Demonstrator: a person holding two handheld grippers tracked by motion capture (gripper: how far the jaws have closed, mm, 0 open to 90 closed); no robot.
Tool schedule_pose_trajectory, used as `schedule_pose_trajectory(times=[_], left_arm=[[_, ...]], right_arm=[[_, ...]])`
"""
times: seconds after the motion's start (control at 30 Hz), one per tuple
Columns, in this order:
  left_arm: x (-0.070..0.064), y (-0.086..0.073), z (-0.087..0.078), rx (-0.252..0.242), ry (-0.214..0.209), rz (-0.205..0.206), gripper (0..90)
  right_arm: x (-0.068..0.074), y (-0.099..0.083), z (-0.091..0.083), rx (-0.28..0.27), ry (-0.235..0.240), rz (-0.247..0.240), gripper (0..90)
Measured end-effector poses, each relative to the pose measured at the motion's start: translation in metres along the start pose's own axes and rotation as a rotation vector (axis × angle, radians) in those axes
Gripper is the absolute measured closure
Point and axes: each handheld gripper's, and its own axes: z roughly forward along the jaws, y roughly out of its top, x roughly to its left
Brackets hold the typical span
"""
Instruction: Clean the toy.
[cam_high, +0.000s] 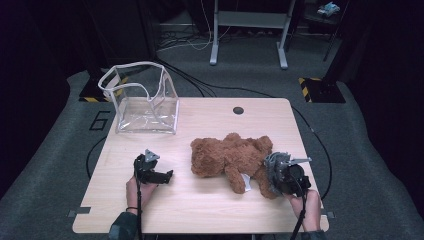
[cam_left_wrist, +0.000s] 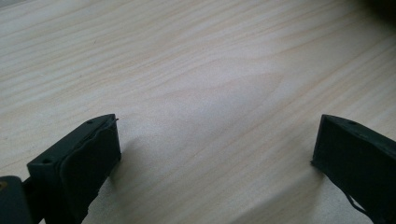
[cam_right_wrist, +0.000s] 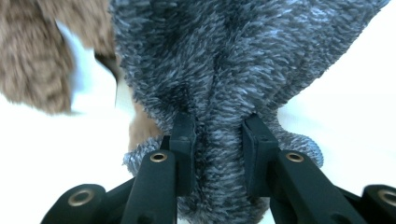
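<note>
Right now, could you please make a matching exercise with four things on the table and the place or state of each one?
Things:
1. teddy bear
2. clear bag
3. left tongs
4. right tongs

Places or states:
A. shut on a grey fuzzy cloth
B. stands open at the far left corner of the table
C. lies in the middle of the table
D. open above bare wood

Pairs: 1-C, 2-B, 3-D, 4-A
</note>
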Motion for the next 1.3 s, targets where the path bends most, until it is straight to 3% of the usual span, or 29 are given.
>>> schedule_pose_trajectory(times=[0.17, 0.27, 0.4, 0.57, 0.7, 0.73, 0.97, 1.3], left_arm=[[0.0, 0.0, 0.0, -0.001, 0.0, 0.0, 0.7], [0.0, 0.0, 0.0, 0.0, 0.0, 0.001, 0.7], [0.0, 0.0, 0.0, 0.0, 0.0, 0.001, 0.7], [0.0, 0.0, 0.0, -0.001, -0.001, 0.001, 0.8], [0.0, 0.0, 0.0, -0.001, -0.001, 0.001, 0.8], [0.0, 0.0, 0.0, -0.001, -0.001, 0.0, 0.8], [0.0, 0.0, 0.0, -0.001, -0.001, 0.0, 0.9], [0.0, 0.0, 0.0, -0.001, 0.0, 0.0, 1.0]], right_arm=[[-0.004, -0.001, -0.007, -0.029, 0.006, 0.016, 69.2], [-0.002, 0.008, -0.011, -0.08, -0.004, -0.021, 69.2], [0.012, 0.025, -0.008, -0.109, -0.01, -0.056, 68.8], [0.026, 0.044, 0.01, -0.096, -0.023, -0.097, 67.4], [0.027, 0.049, 0.024, -0.055, -0.029, -0.107, 67.1], [0.027, 0.048, 0.024, -0.051, -0.023, -0.084, 67.2], [0.02, 0.037, 0.014, -0.033, -0.011, -0.085, 67.5], [0.007, -0.001, 0.0, 0.011, 0.001, -0.036, 67.9]])
